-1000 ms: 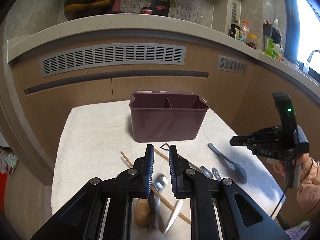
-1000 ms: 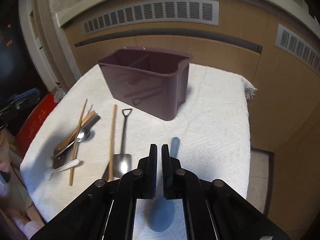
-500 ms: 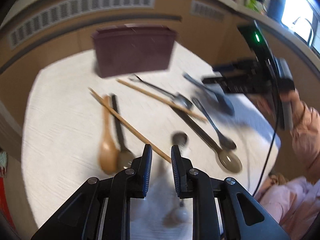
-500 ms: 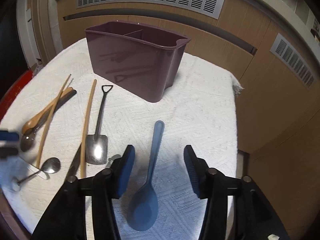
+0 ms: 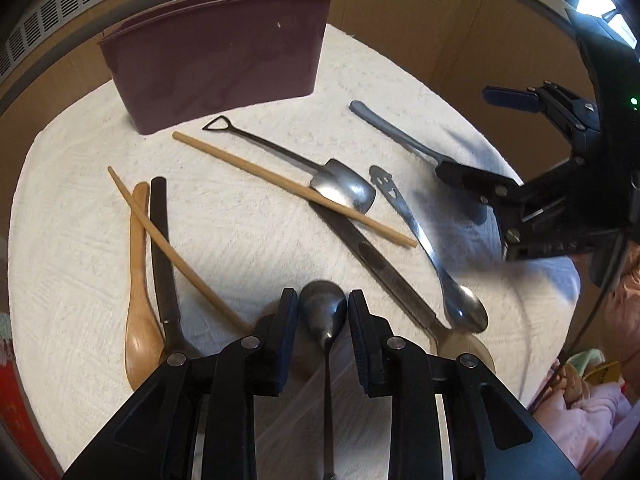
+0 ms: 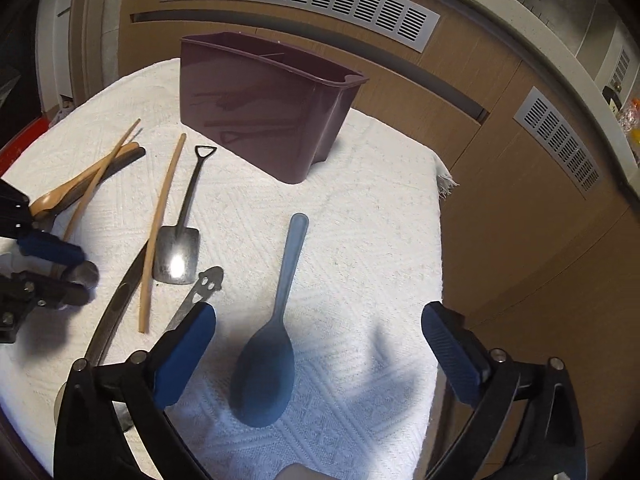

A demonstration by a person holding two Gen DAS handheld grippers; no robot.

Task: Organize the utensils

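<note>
Right now the left tool [image 5: 322, 312] points down at the tabletop [image 5: 248, 224], its jaws opening with the bowl of a small metal spoon [image 5: 324, 312] between the pads, small gaps on both sides, not pinched. Just left of it lie a wooden spoon [image 5: 138, 300], a black-handled utensil [image 5: 162, 248] and a chopstick [image 5: 172, 248] crossing both. Ahead and right: a second chopstick [image 5: 292, 188] over a shovel-shaped spoon [image 5: 340, 190], a long flat metal piece [image 5: 376, 264], a steel spoon with a cut-out face handle [image 5: 432, 252]. The purple utensil bin [image 5: 216, 64] stands at the far side, clear cloth in front of it.

The right tool [image 6: 318, 354] is spread wide, jaws opening, straddling a blue spoon [image 6: 272, 344] that lies flat, bowl toward the tool; neither pad touches it. Open cloth lies right of the spoon up to the tabletop edge, near the right pad [image 6: 452, 360]. The left pad [image 6: 184, 360] sits over the face-handled spoon. The bin stands ahead, open room between.
</note>
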